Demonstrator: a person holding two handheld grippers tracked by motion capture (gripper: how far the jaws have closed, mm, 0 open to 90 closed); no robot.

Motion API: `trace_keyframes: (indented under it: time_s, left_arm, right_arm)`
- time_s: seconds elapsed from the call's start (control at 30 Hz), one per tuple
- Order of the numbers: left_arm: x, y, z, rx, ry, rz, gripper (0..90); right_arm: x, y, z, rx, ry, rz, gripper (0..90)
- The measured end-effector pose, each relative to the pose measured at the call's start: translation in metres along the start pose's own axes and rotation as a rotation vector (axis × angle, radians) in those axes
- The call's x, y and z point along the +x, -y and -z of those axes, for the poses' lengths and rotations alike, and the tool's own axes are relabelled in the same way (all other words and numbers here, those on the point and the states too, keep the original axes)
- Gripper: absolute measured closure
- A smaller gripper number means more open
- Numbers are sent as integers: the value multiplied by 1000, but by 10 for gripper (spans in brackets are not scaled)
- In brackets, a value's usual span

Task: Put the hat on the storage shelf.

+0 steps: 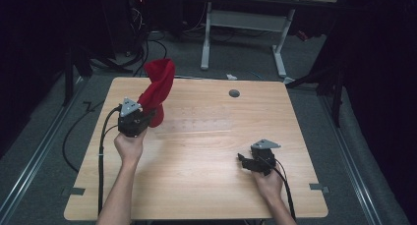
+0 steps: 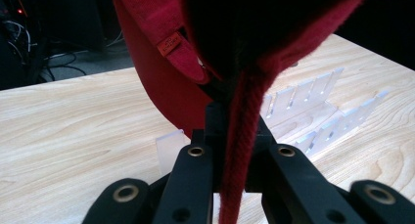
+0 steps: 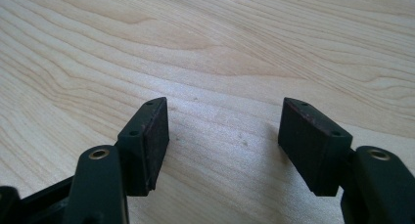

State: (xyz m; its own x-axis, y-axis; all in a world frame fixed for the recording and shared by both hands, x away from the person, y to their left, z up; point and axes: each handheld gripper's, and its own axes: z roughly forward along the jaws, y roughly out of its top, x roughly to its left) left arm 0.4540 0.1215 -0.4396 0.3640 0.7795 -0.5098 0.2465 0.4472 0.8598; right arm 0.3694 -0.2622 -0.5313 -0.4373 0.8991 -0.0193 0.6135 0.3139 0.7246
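A red fabric piece [image 1: 158,87] with a small stitched label, perhaps a cap, stands up above the table's far left part. My left gripper [image 1: 145,118] is shut on its lower edge. In the left gripper view the red fabric [image 2: 161,87] hangs over the jaws, and a thick red seam runs down between them at my left gripper [image 2: 235,111]. My right gripper [image 1: 243,158] rests low over the near right of the wooden table [image 1: 196,185]. In its own view my right gripper [image 3: 222,131] is open, with bare wood between its pads.
A clear slotted plastic rack [image 1: 196,122] lies on the table just right of the fabric, and the rack [image 2: 313,106] also sits beyond the left jaws. A grey round plug [image 1: 234,93] is set in the tabletop at the back. Cables [image 1: 101,151] trail off the left edge.
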Motion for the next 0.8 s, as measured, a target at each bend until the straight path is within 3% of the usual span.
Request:
trace_keyframes:
  time_s: [0.27, 0.6, 0.8]
  left_arm:
    - [2, 3, 0, -20, -1, 28, 849]
    - [9, 18, -4, 7, -26, 42, 848]
    - [10, 23, -1, 10, -19, 46, 843]
  right_arm:
    - [0, 0, 0, 1, 0, -1, 362]
    - [0, 0, 0, 1, -1, -1, 361]
    - [0, 0, 0, 2, -1, -1, 360]
